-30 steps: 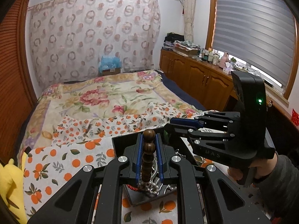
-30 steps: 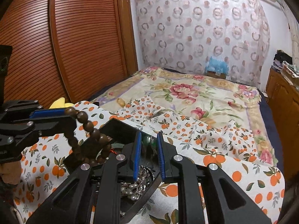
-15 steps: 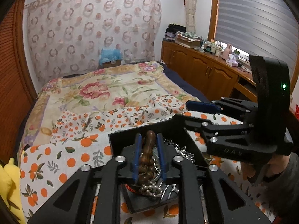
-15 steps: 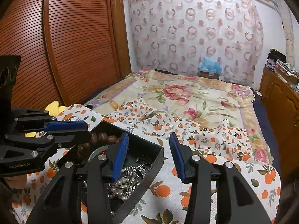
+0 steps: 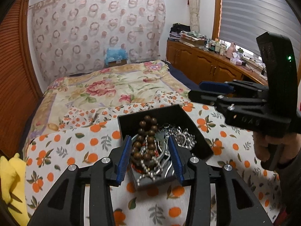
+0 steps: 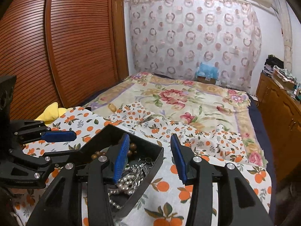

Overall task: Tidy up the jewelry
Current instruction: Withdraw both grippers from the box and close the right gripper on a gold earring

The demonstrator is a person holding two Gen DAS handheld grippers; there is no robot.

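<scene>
The black tray point(image 5: 195, 126) is seen on the orange-print cloth point(image 5: 75, 141) on the bed. The wooden bead bracelet point(image 5: 146, 135) is piled in the tray beside silver chains point(image 5: 180, 135). The left tool point(image 5: 150, 156) is above the beads, jaws opening, nothing gripped. The right tool point(image 6: 148, 158) is held part-open and empty over the tray's rim.

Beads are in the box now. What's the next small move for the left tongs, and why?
Probably lift the left tongs straight up and clear. Their jaws are opening and the wooden beads lie loose in the black box on the silver chains, no pad pressing them. The right tongs are open, holding nothing.
</scene>
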